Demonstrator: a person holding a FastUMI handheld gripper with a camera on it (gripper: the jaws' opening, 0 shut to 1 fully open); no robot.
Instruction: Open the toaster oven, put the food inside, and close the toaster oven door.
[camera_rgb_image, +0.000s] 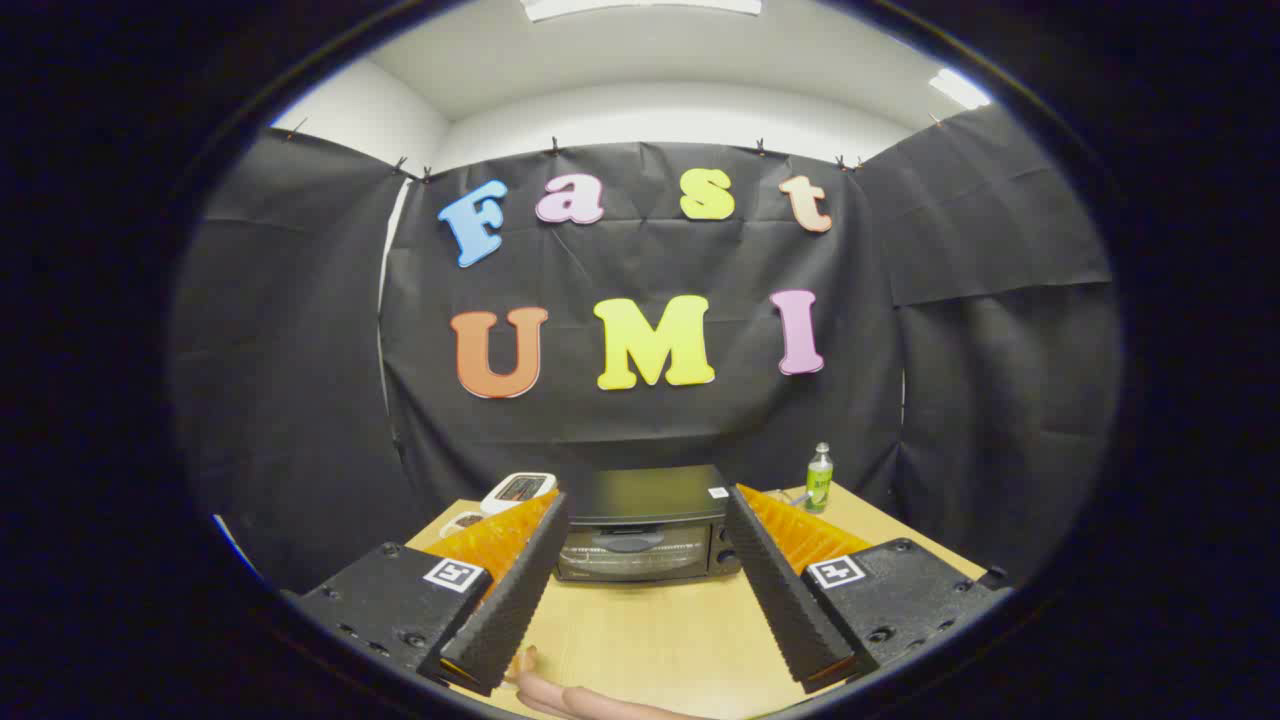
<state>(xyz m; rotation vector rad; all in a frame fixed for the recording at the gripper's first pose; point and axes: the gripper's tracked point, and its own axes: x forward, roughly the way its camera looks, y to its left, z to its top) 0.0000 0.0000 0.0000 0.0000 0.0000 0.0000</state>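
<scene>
Straight ahead at twelve o'clock from the gripper (645, 590), across a stretch of bare wooden table (650, 630), the toaster oven (648, 525) is seen, its long axis lying crosswise and its door (634, 553) shut and facing the fingers. Nothing is held; the fingers are spread wide, framing the oven. A white device (518, 490) is at eleven o'clock, a small green bottle (819, 478) at one. Food cannot be made out.
</scene>
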